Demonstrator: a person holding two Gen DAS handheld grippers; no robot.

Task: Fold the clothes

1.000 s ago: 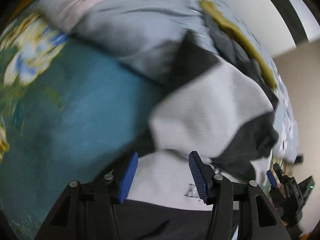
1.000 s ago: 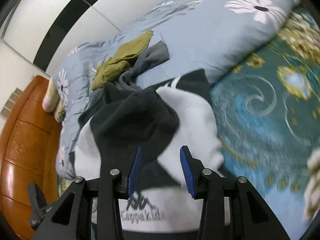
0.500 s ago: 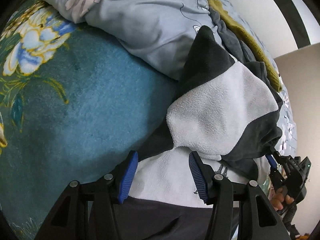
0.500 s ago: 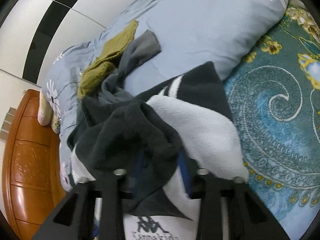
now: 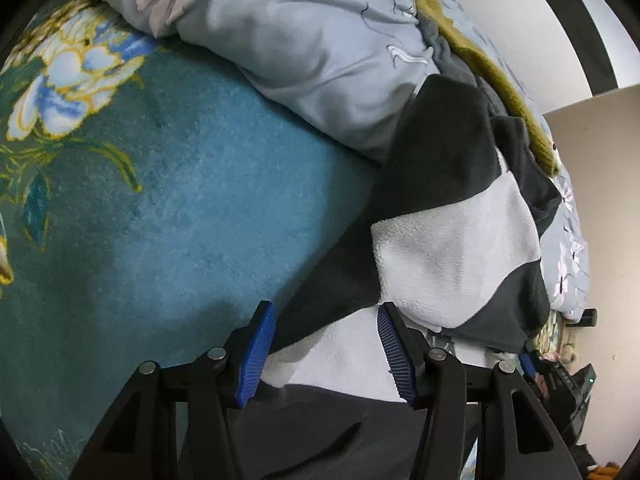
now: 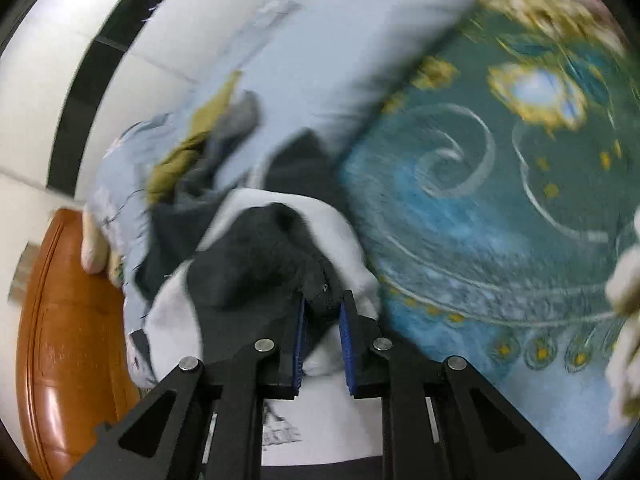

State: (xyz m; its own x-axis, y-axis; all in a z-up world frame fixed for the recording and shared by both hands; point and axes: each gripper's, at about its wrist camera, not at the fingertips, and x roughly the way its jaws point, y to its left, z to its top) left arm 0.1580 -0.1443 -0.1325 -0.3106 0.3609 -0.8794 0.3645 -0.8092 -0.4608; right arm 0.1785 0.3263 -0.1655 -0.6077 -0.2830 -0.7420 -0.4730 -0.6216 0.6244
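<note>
A black and white fleece sweatshirt (image 5: 452,248) lies on a teal floral blanket (image 5: 180,208), one sleeve folded across its body. My left gripper (image 5: 326,344) is open, its blue pads on either side of the garment's black and white lower part, holding nothing. In the right wrist view the sweatshirt (image 6: 260,264) is bunched up, and my right gripper (image 6: 322,320) is shut on the dark sleeve cuff (image 6: 324,298), lifting it. This view is motion-blurred.
A pale blue flowered duvet (image 5: 328,48) lies behind the sweatshirt, with an olive garment (image 5: 500,76) and a grey garment (image 5: 452,56) on it. A wooden headboard (image 6: 68,340) is at the left of the right wrist view. White wall with a black stripe behind.
My right gripper has closed on the dark sleeve cuff and is moving with it. My left gripper stays open and has come closer over the garment's lower part.
</note>
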